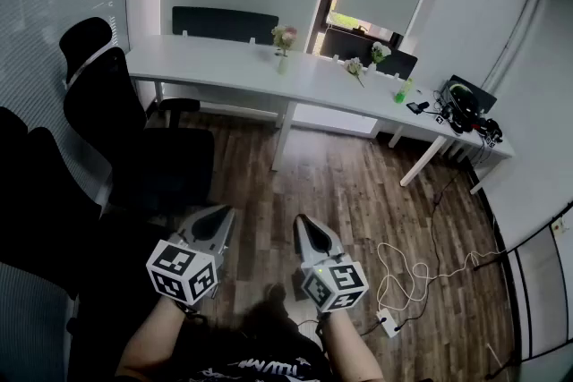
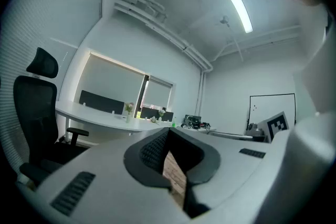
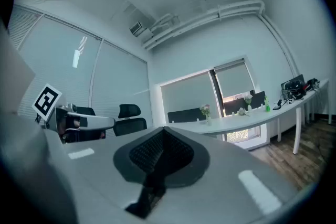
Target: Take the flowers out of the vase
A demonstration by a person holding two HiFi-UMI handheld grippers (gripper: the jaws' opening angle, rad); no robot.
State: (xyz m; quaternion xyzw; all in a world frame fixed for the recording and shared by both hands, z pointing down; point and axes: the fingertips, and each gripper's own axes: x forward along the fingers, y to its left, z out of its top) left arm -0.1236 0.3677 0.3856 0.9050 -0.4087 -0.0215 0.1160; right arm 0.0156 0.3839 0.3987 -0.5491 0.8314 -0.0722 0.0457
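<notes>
Pink and white flowers (image 1: 284, 36) stand in a small pale vase (image 1: 283, 63) on the long white table (image 1: 224, 67) across the room. They show small and far off in the left gripper view (image 2: 128, 108) and the right gripper view (image 3: 205, 110). My left gripper (image 1: 218, 216) and right gripper (image 1: 304, 224) are held close to the body, level, pointing toward the table. Both are far from the vase. Each has its jaws together at the tips with nothing between them (image 2: 169, 131) (image 3: 164, 131).
A second bunch of flowers (image 1: 380, 51), loose flowers (image 1: 355, 67) and a green bottle (image 1: 404, 90) sit further right on the table. Black office chairs (image 1: 134, 125) stand at the left. Cables and a power strip (image 1: 390, 324) lie on the wood floor at the right.
</notes>
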